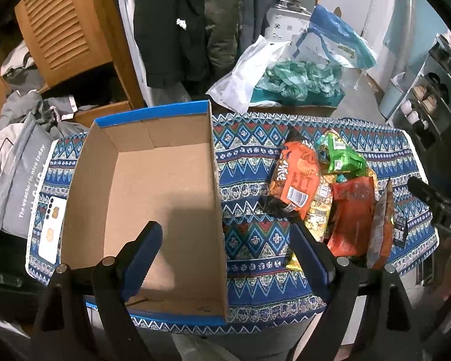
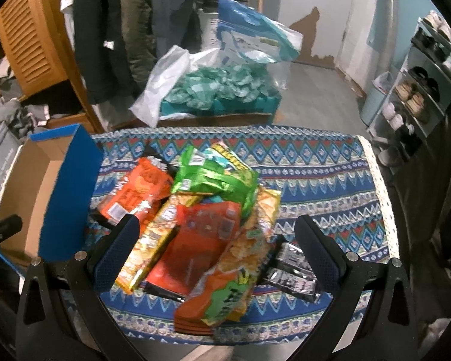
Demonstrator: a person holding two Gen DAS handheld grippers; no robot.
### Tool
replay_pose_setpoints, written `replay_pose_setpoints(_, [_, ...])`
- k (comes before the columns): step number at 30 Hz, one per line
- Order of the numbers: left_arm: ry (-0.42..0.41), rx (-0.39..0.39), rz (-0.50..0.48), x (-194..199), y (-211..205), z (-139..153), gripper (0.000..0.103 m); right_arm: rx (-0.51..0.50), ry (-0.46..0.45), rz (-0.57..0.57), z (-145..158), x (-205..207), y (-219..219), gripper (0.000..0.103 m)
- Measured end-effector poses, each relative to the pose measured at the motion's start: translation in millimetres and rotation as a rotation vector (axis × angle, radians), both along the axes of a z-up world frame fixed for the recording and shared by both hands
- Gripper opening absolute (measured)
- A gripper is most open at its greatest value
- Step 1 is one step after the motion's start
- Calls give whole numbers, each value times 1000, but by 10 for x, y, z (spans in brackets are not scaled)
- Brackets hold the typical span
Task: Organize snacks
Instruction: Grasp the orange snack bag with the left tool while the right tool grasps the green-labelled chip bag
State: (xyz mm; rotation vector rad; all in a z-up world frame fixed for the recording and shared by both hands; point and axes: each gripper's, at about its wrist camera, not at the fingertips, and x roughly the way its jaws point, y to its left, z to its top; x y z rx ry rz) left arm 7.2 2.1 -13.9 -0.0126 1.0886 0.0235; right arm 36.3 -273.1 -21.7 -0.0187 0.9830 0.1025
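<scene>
An empty cardboard box with blue outer walls (image 1: 165,186) stands on the left of a patterned blue tablecloth (image 1: 249,240). A pile of snack packets lies to its right: an orange packet (image 1: 297,177), a green packet (image 1: 342,156) and a red packet (image 1: 351,210). My left gripper (image 1: 225,240) is open over the box's right wall, holding nothing. My right gripper (image 2: 216,234) is open above the pile, holding nothing; below it lie a red packet (image 2: 201,240), an orange-green packet (image 2: 234,273), a green packet (image 2: 213,177), an orange packet (image 2: 135,189) and a black packet (image 2: 291,267). The box (image 2: 45,186) shows at the left.
A white phone (image 1: 52,228) lies on the cloth left of the box. Grey clothes (image 1: 21,162) are heaped further left. Behind the table stand plastic bags on a teal box (image 2: 219,90) and a wooden cabinet (image 1: 66,30). A shoe rack (image 2: 418,96) stands at the right.
</scene>
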Motion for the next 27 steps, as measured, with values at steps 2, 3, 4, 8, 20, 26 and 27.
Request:
replay_pose_setpoints(2, [8, 6, -9, 6, -59, -30, 88, -1, 3, -28, -1, 13, -99, 101])
replay_pose_setpoints(3, [12, 7, -18, 16, -84, -47, 88, -1, 8, -46, -3, 25, -167, 101])
replay_pose_setpoints(4, [15, 10, -26, 19, -112, -60, 88, 1, 10, -58, -1, 32, -213, 101])
replay_pose_setpoints(8, [38, 4, -69, 64, -247, -116, 88, 6, 25, -108, -36, 55, -424, 101])
replay_pose_setpoints(20, [117, -46, -131, 208, -580, -338, 88, 56, 167, -139, -462, 79, -534, 101])
replay_pose_setpoints(26, [137, -31, -139, 285, -688, -476, 88, 81, 250, -146, -730, 109, -487, 101])
replay_pose_setpoints(27, [143, -35, -142, 298, -708, -508, 88, 87, 263, -149, -774, 114, -480, 101])
